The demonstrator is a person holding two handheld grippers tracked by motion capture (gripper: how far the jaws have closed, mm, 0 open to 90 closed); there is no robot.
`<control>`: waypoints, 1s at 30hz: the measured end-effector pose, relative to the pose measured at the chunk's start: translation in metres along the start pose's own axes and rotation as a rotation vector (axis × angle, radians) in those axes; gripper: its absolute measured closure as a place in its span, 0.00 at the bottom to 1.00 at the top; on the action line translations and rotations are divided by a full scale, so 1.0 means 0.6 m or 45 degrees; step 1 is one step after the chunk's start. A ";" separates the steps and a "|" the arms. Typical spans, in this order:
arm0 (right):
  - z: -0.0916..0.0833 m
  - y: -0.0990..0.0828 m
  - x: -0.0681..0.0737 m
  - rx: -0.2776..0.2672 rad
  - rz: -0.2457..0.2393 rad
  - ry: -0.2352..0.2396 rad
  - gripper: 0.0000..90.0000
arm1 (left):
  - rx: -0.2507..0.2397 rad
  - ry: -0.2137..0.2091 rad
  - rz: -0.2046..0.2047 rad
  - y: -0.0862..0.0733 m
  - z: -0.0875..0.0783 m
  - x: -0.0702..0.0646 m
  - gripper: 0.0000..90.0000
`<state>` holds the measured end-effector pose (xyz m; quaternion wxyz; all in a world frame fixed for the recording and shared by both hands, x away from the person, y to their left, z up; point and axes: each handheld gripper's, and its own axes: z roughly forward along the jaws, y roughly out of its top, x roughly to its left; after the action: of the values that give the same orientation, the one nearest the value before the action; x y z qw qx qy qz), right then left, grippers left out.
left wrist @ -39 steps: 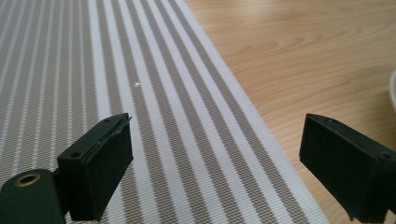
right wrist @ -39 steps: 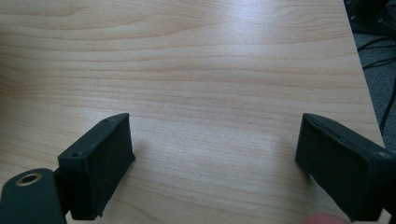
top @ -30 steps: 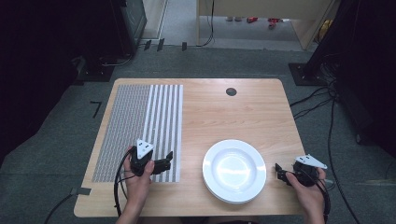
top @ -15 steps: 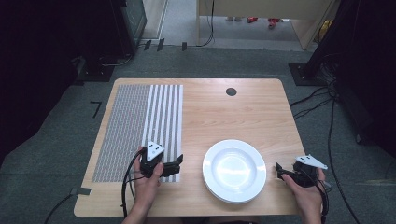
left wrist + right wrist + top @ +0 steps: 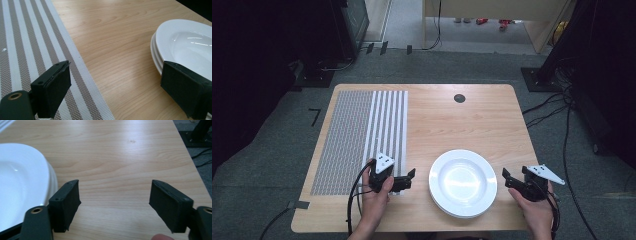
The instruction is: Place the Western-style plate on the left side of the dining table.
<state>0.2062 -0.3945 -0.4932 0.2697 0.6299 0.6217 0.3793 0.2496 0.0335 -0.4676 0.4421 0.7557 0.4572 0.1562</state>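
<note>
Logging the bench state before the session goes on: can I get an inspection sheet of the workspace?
Surface: wooden table, round dark grommet near the far edge.
Job's things: stack of white plates near the front edge; striped placemat on the left side.
Clutter: nothing seen.
Grippers: left gripper open, at the placemat's near right corner, jaws toward the plates; right gripper open, just right of the plates.
Cables: one trails from each gripper; more lie on the floor at right.
Surroundings: grey carpet, dark equipment on both sides.
</note>
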 end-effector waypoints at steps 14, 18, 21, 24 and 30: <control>-0.023 0.007 0.052 -0.058 0.019 0.175 0.66 | 0.021 -0.043 -0.017 -0.003 0.007 -0.016 0.11; -0.022 0.007 0.065 -0.044 0.026 0.221 0.68 | 0.013 -0.077 -0.054 -0.005 0.009 -0.019 0.11; -0.021 0.006 0.070 -0.021 0.019 0.242 0.70 | 0.016 -0.110 -0.070 -0.006 0.011 -0.025 0.11; -0.019 0.005 0.075 -0.009 0.016 0.265 0.71 | 0.017 -0.117 -0.066 -0.009 0.013 -0.037 0.15; -0.016 0.002 0.081 0.017 0.024 0.306 0.75 | 0.030 -0.179 -0.074 -0.013 0.018 -0.051 0.17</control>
<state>0.1959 -0.3478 -0.4800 0.1855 0.5876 0.6461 0.4503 0.2362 0.0039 -0.4748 0.4683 0.7565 0.4486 0.0844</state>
